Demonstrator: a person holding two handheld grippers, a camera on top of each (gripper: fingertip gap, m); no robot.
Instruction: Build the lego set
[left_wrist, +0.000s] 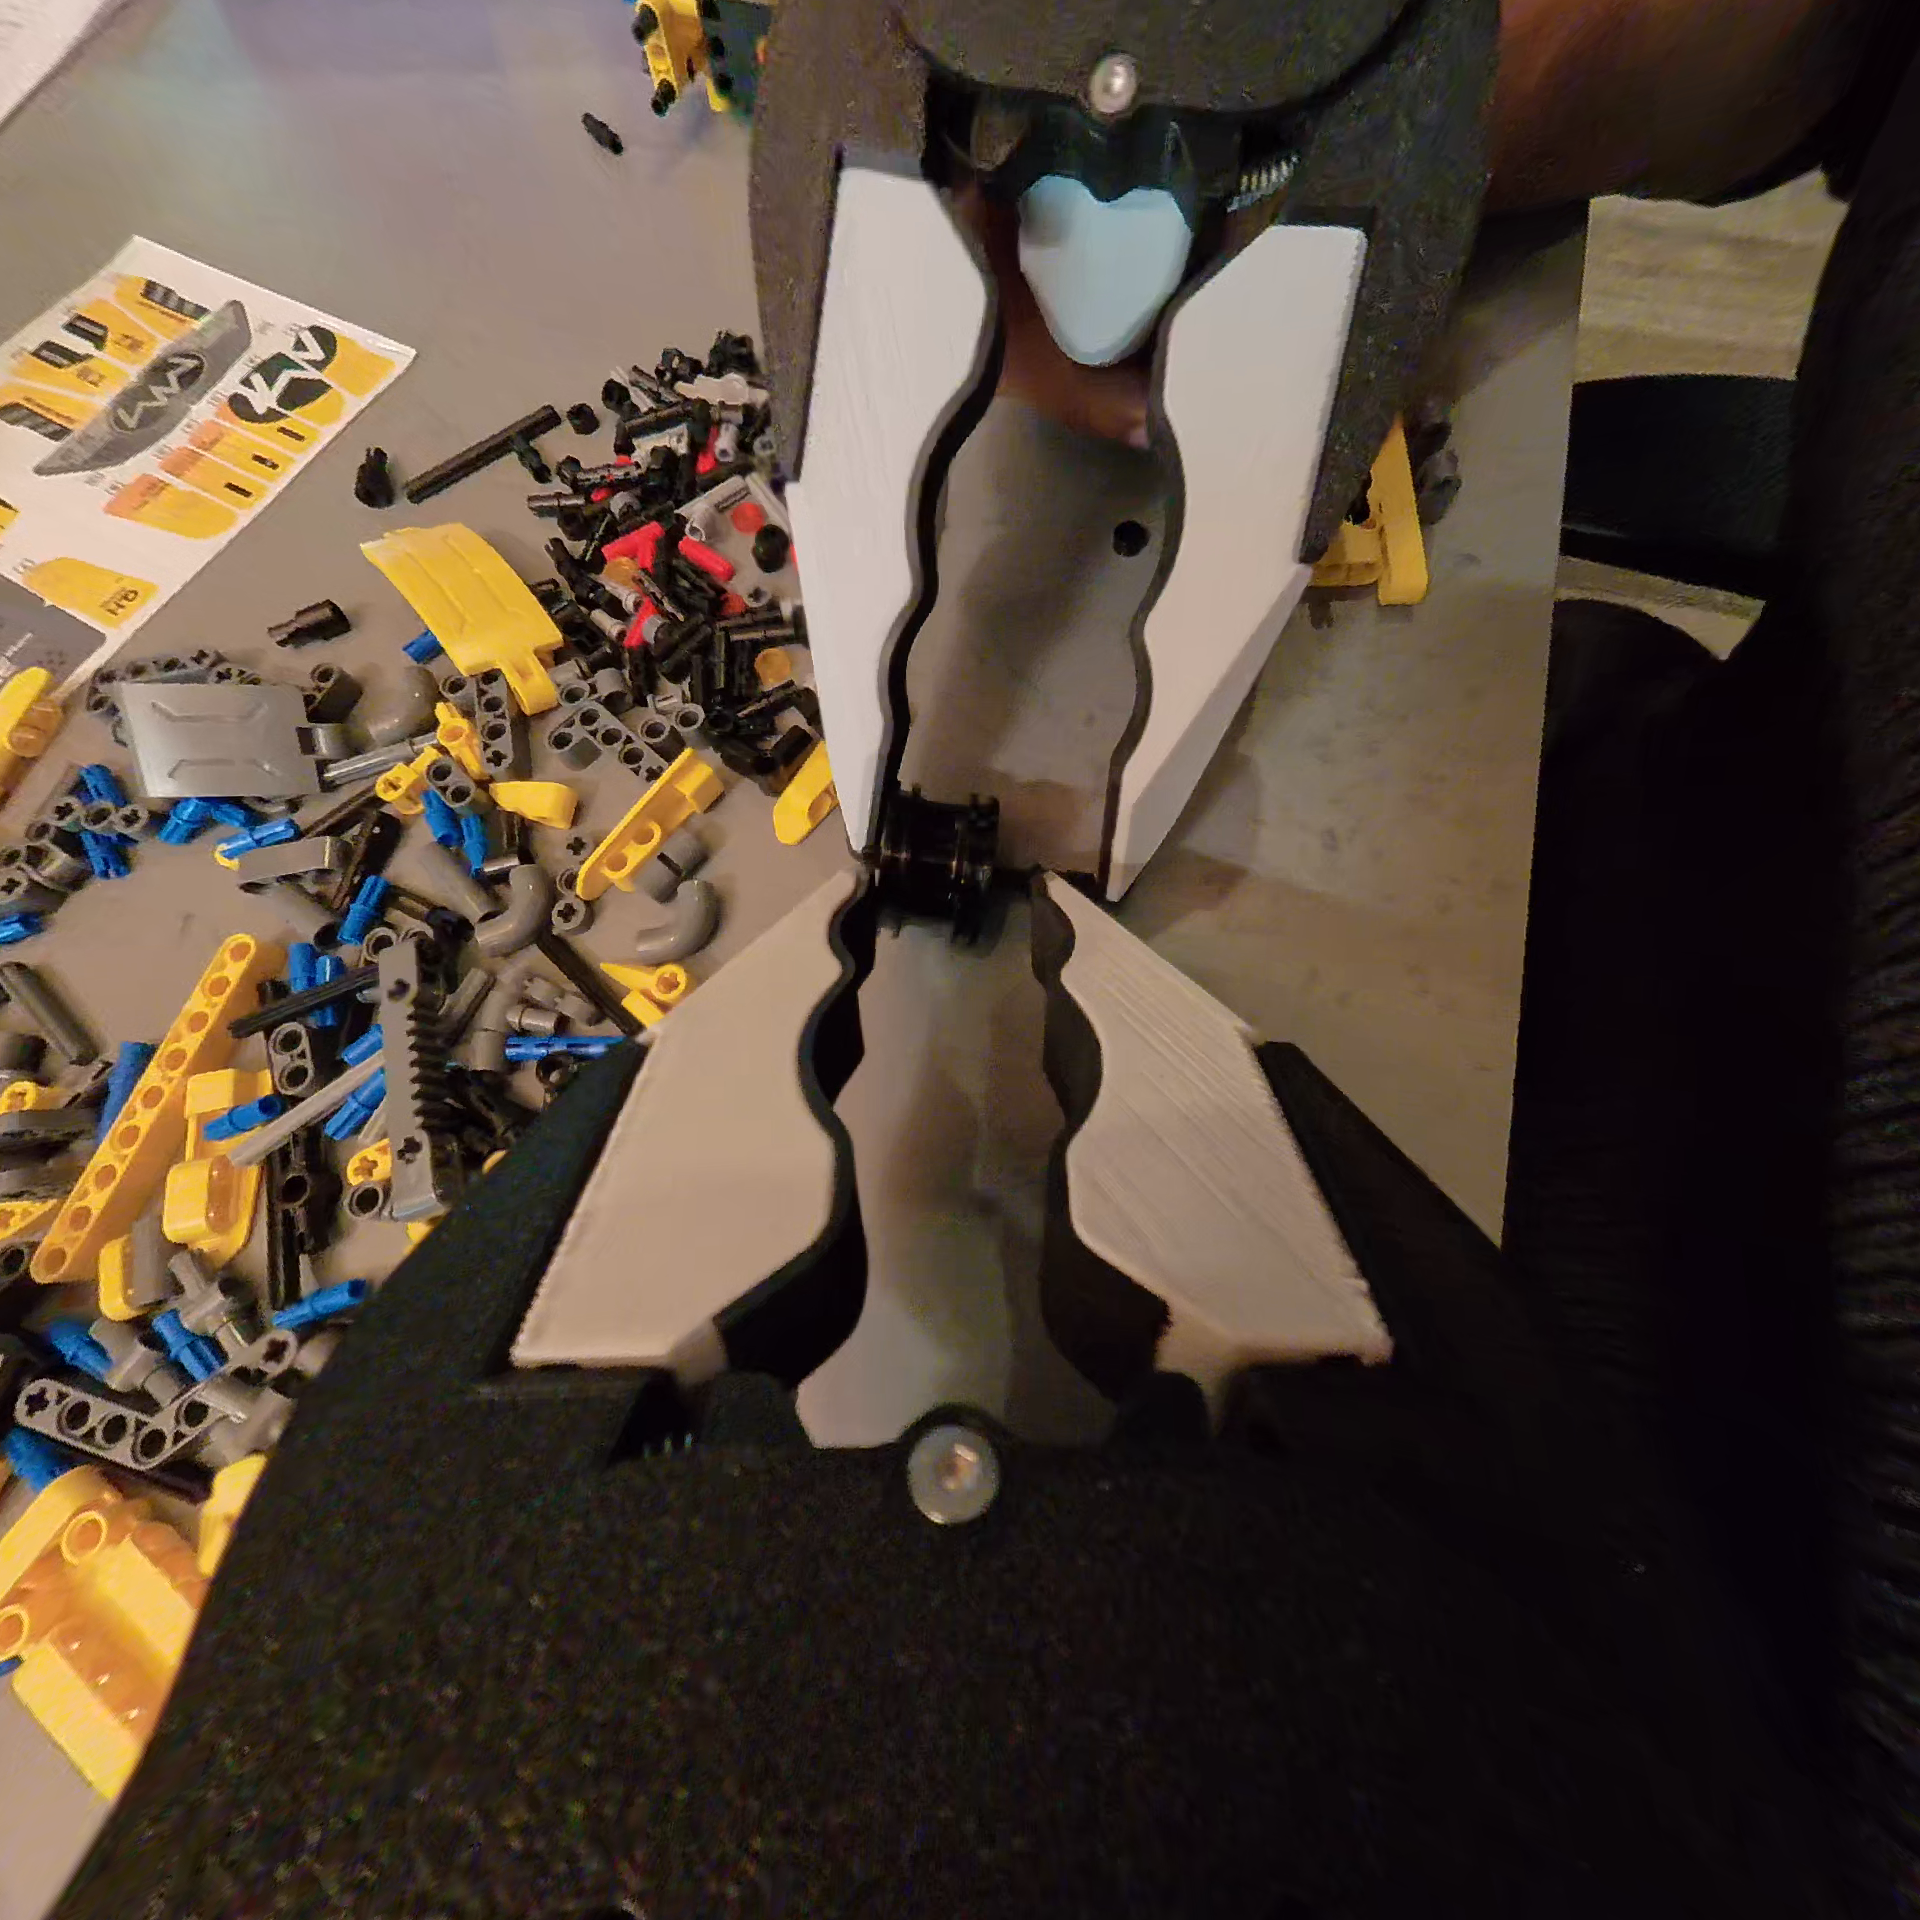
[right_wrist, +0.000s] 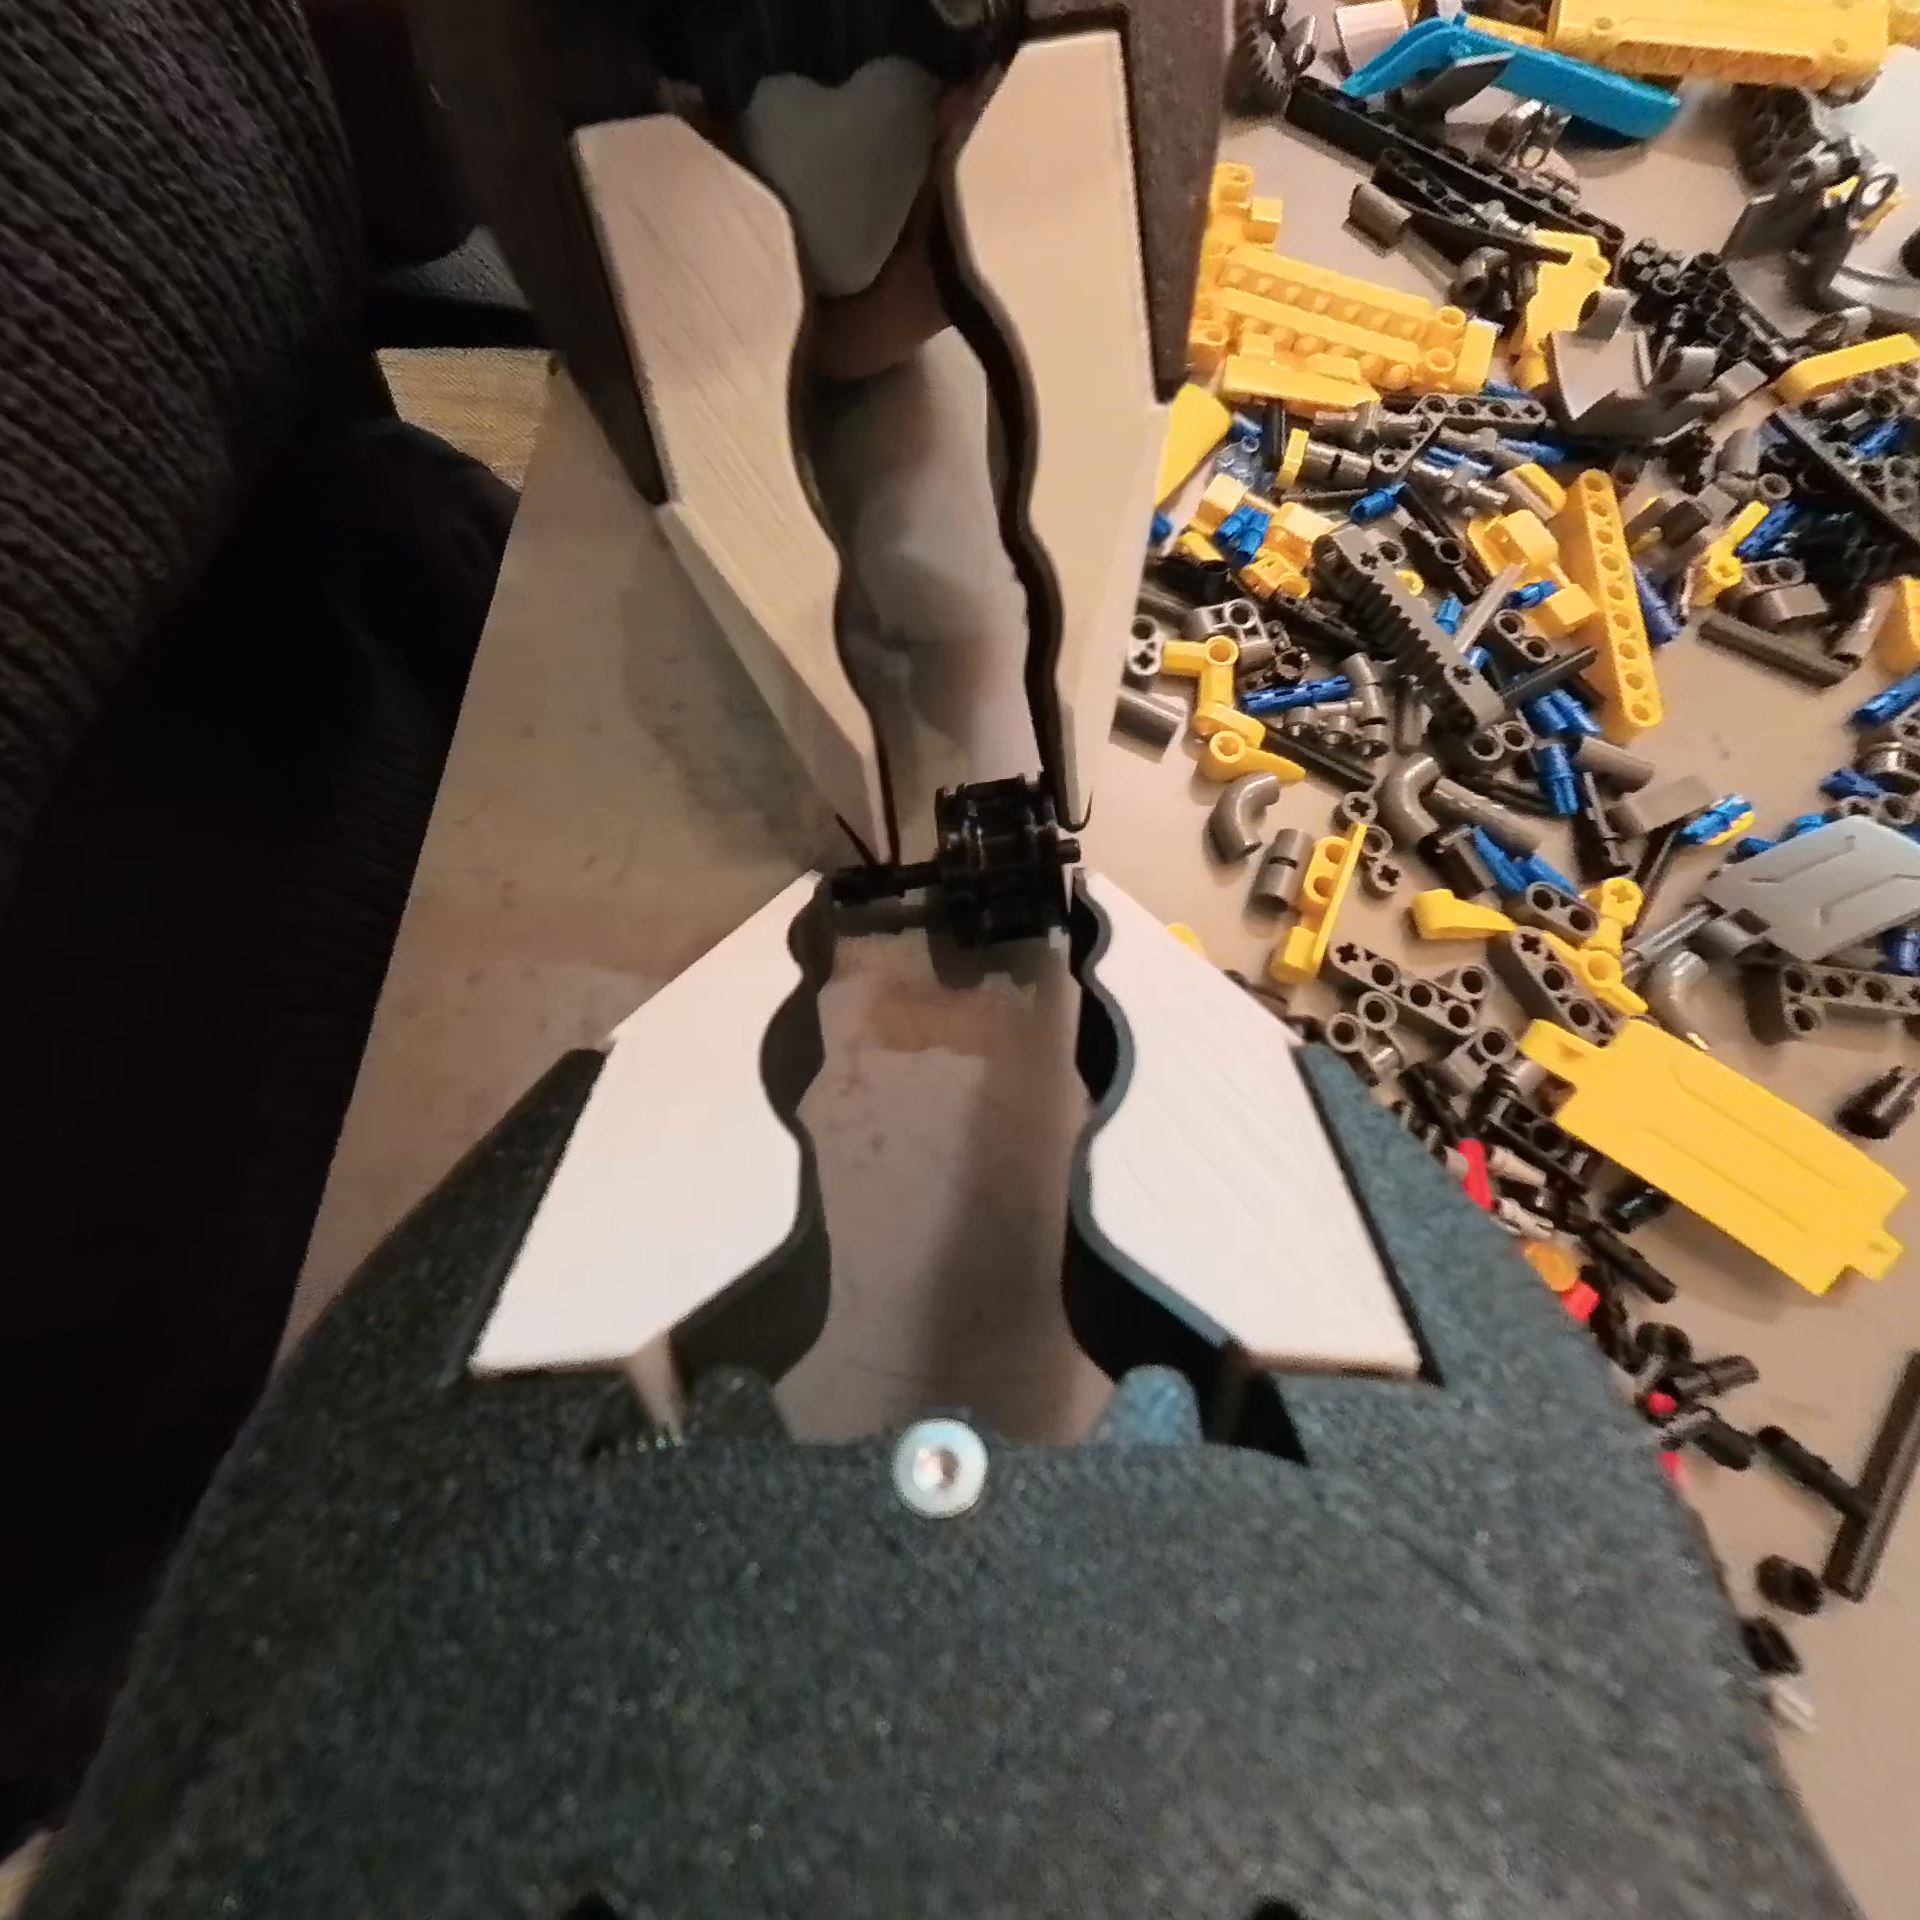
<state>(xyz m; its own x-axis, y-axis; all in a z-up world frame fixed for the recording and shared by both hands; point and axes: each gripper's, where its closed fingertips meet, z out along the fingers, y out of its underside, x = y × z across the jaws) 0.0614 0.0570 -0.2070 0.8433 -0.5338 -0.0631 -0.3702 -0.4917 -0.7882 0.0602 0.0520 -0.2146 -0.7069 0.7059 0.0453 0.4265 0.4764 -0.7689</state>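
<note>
A small black gear-like part on a short black axle hangs just above the grey table, near its edge. My left gripper reaches in from the bottom of the left wrist view, its jaws closed on the part's two ends. My right gripper comes down from the top, tip to tip with it. In the right wrist view my right gripper spans the same part and its axle stub, one fingertip against the gear side. The left gripper meets it from above.
A wide pile of loose yellow, blue, black and grey building parts covers the table beside the grippers, with a yellow panel and a toothed rack. A sticker sheet lies farther off. Dark clothing sits past the table edge. My left and right fingertips are right by each other.
</note>
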